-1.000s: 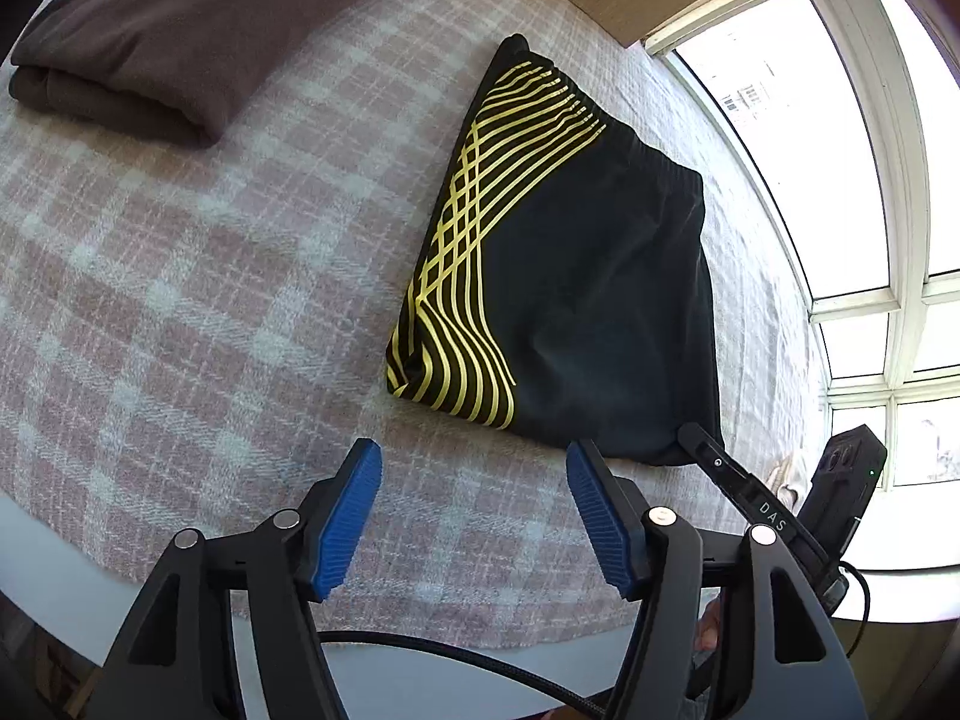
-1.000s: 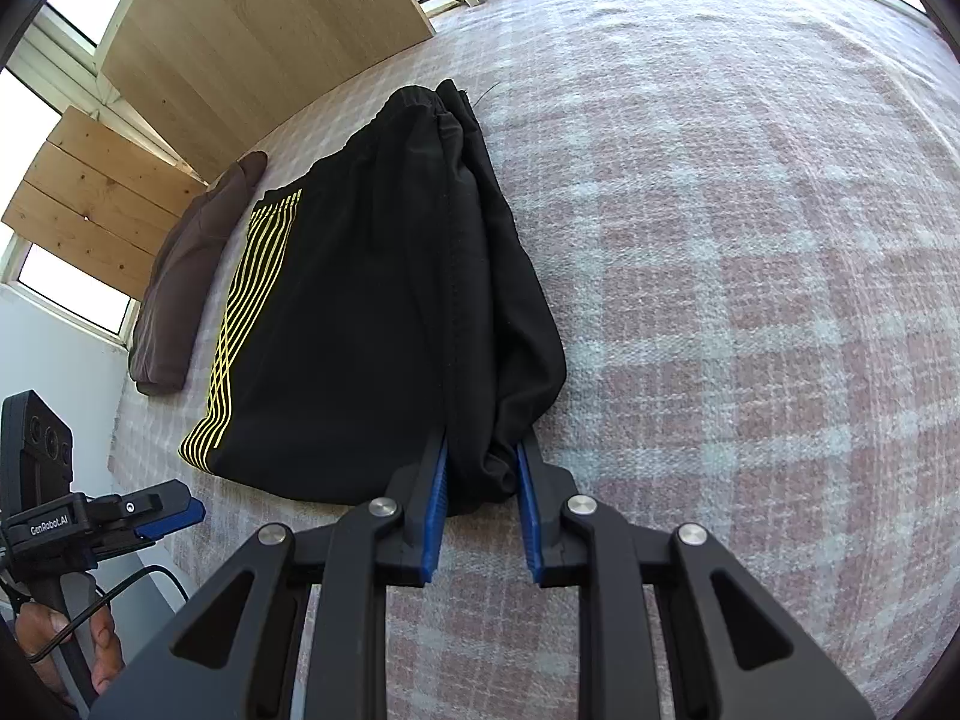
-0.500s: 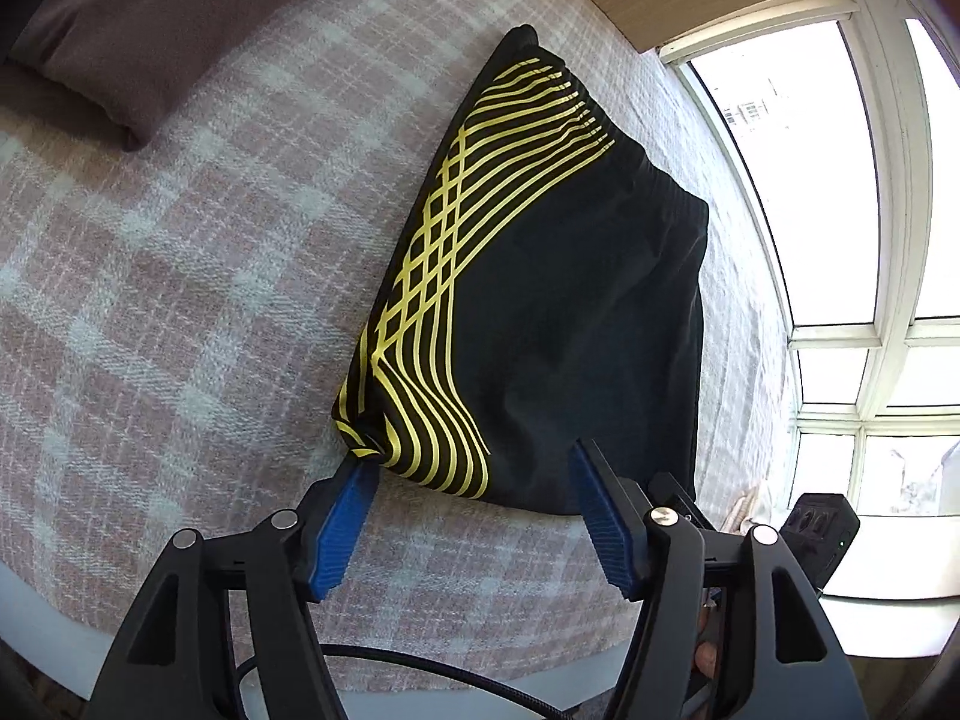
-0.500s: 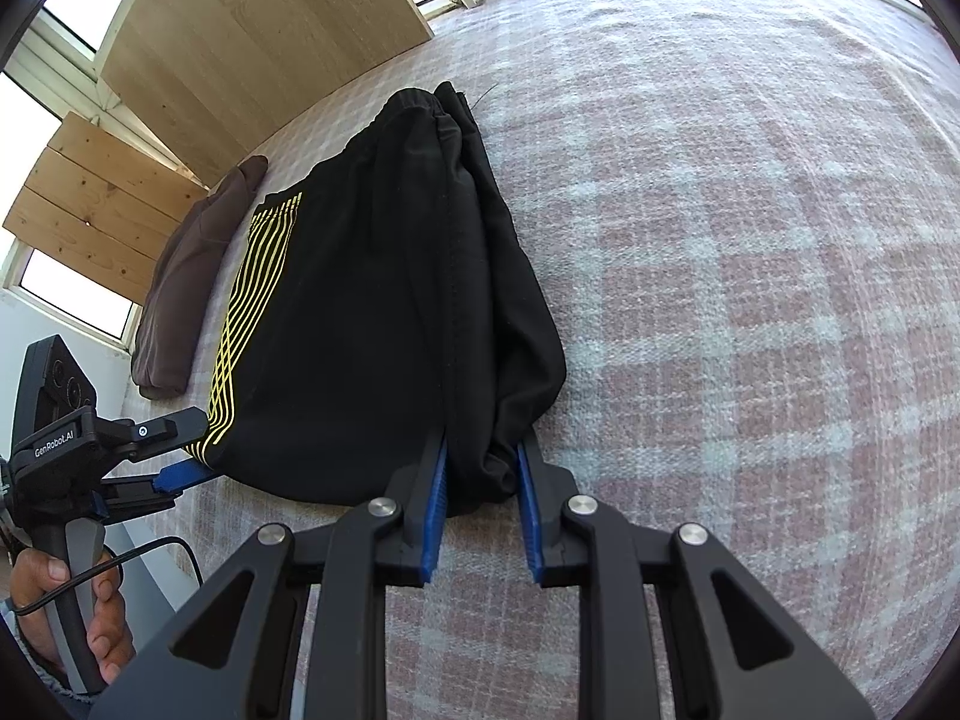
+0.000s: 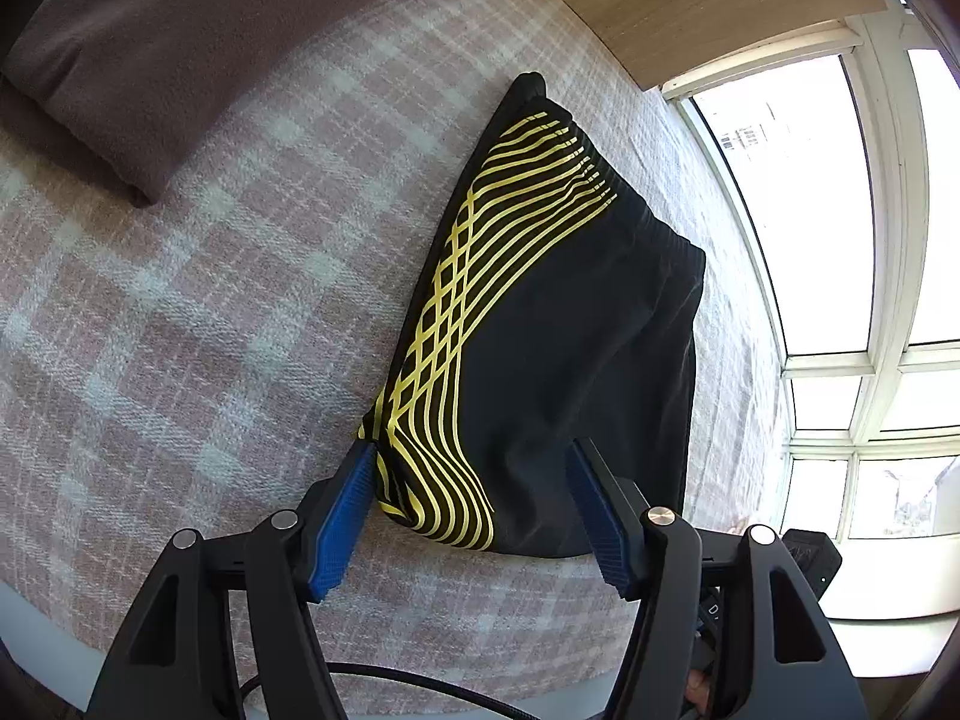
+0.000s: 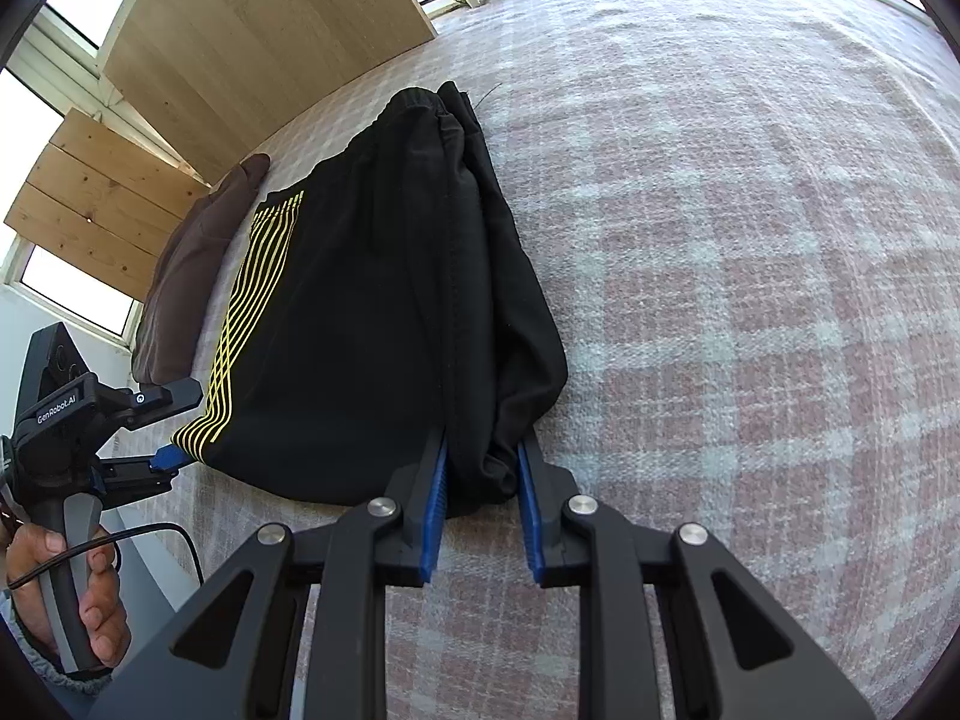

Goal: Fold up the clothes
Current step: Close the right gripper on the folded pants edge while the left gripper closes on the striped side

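Note:
Black shorts with yellow stripes (image 5: pixel 540 360) lie folded in half on a pink plaid blanket (image 5: pixel 180 330). My left gripper (image 5: pixel 471 483) is open, its jaws straddling the striped hem corner nearest me. In the right wrist view the shorts (image 6: pixel 360 312) stretch away from me. My right gripper (image 6: pixel 480 474) is shut on the bunched black hem corner at the other side. The left gripper (image 6: pixel 174 426) shows there at the striped corner, held by a hand.
A folded brown garment (image 5: pixel 180 30) lies at the far left of the blanket, also seen in the right wrist view (image 6: pixel 198 252). Wooden panels (image 6: pixel 258 30) and windows (image 5: pixel 840 240) border the surface. The blanket's near edge (image 5: pixel 420 684) is just below my left gripper.
My left gripper has moved forward to the striped hem corner, which now sits between its open jaws. My right gripper has kept its hold on the black hem.

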Tool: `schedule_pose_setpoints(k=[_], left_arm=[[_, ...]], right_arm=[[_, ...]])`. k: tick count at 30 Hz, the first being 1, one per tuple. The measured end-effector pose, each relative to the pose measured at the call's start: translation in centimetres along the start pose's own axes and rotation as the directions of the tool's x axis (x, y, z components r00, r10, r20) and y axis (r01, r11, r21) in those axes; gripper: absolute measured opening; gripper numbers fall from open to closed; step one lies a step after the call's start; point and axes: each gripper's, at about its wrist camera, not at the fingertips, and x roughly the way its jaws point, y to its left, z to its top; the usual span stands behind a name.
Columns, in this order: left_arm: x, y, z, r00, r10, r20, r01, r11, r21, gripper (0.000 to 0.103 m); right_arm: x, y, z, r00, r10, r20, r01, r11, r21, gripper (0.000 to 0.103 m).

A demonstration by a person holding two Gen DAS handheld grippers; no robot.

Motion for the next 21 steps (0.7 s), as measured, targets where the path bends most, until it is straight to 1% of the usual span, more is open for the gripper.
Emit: schedule_pose_setpoints(k=[1,2,3,4,5,6,7,8,11,12,13,14,16,19,21], left_arm=[[0.0,-0.2,0.0,1.000,0.004,0.005,-0.004,1.000,0.012,0.059],[0.0,-0.2,-0.1,1.000,0.009,0.005,-0.009,1.000,0.029,0.050],[-0.1,-0.2,-0.2,1.000,0.015,0.005,-0.015,0.999,0.046,0.044],[0.2,-0.3,-0.2,1.000,0.026,0.006,-0.026,0.998,0.056,0.033],[0.4,-0.4,-0.2,0.999,0.037,0.008,-0.037,0.997,0.065,0.025],[0.5,-0.4,-0.2,0.999,0.038,0.007,-0.038,0.997,0.071,0.021],[0.6,-0.4,-0.2,0.999,0.038,0.005,-0.039,0.996,0.077,0.015],[0.7,-0.4,-0.2,0.999,0.039,0.004,-0.039,0.996,0.083,0.013],[0.9,-0.5,-0.1,0.999,0.040,-0.001,-0.040,0.994,0.100,0.013],[0.9,-0.4,-0.1,0.999,0.034,-0.009,-0.033,0.995,0.091,0.014],[0.9,-0.3,0.0,0.999,0.028,-0.017,-0.026,0.996,0.080,0.017],[0.9,-0.2,0.0,0.999,0.021,-0.026,-0.019,0.997,0.069,0.029],[0.9,0.0,0.1,0.999,0.009,-0.035,-0.007,0.998,0.056,0.041],[0.8,0.2,-0.1,0.999,-0.001,-0.044,0.003,0.998,0.058,0.044],[0.5,0.6,-0.3,0.999,-0.008,-0.047,0.011,0.998,0.056,0.047]], right_arm=[[-0.1,-0.1,0.0,1.000,0.002,0.001,-0.002,1.000,0.000,0.021],[-0.1,-0.1,0.0,1.000,0.003,0.002,-0.003,1.000,0.000,0.021],[-0.1,-0.1,0.0,1.000,0.003,0.002,-0.003,1.000,0.000,0.021],[-0.1,-0.1,0.0,1.000,0.004,0.001,-0.004,1.000,0.001,0.021],[-0.1,-0.1,0.0,1.000,0.004,0.000,-0.004,1.000,0.001,0.021],[-0.1,-0.1,0.0,1.000,0.004,0.000,-0.004,1.000,0.001,0.021],[-0.1,-0.1,0.0,1.000,0.005,0.000,-0.005,1.000,0.000,0.021],[-0.1,-0.1,0.0,1.000,0.005,0.000,-0.005,1.000,-0.001,0.021],[-0.1,0.0,0.0,1.000,0.003,-0.002,-0.003,1.000,0.001,0.021],[-0.1,0.0,0.0,1.000,0.001,-0.003,-0.001,1.000,0.001,0.021],[-0.1,0.0,0.1,1.000,0.000,-0.004,0.000,1.000,0.002,0.021],[-0.1,0.1,0.1,1.000,-0.001,-0.005,0.001,1.000,0.003,0.021],[-0.1,0.0,0.1,1.000,-0.002,-0.006,0.002,1.000,0.006,0.021],[-0.2,-0.2,0.1,1.000,0.006,-0.009,-0.006,1.000,0.020,0.021],[-0.2,-0.4,0.0,1.000,0.022,-0.009,-0.021,0.999,0.041,0.025]])
